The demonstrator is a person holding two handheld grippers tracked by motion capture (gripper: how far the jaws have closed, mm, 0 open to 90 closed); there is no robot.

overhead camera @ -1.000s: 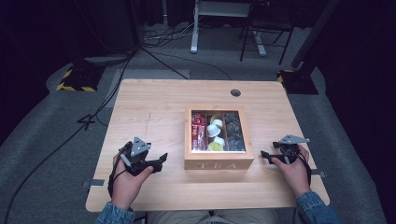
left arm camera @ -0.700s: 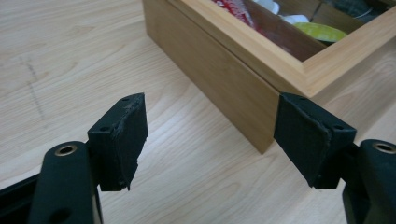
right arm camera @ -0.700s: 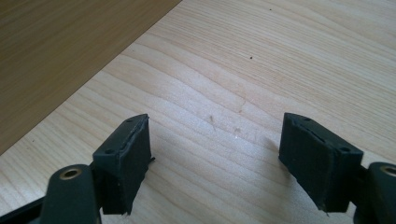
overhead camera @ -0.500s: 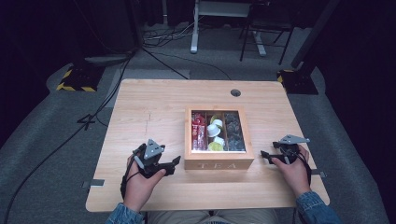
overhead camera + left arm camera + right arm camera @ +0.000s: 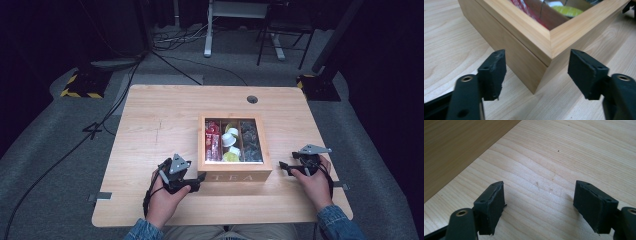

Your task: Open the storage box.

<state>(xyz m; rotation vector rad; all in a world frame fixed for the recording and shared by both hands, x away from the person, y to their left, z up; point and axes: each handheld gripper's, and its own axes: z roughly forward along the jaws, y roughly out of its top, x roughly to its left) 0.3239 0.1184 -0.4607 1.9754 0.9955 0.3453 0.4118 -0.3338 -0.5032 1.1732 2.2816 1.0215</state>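
Tea box [image 5: 529, 50] contents mostly cropped

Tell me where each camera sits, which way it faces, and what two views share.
High view: above the person's side, facing forward and down on the table; forearms, hands, both hand-held grippers show.
Left gripper view: rides the left hand-held gripper, facing the tea box corner.
Right gripper view: rides the right hand-held gripper, facing bare tabletop.
Shared: high and left gripper views both show the box.
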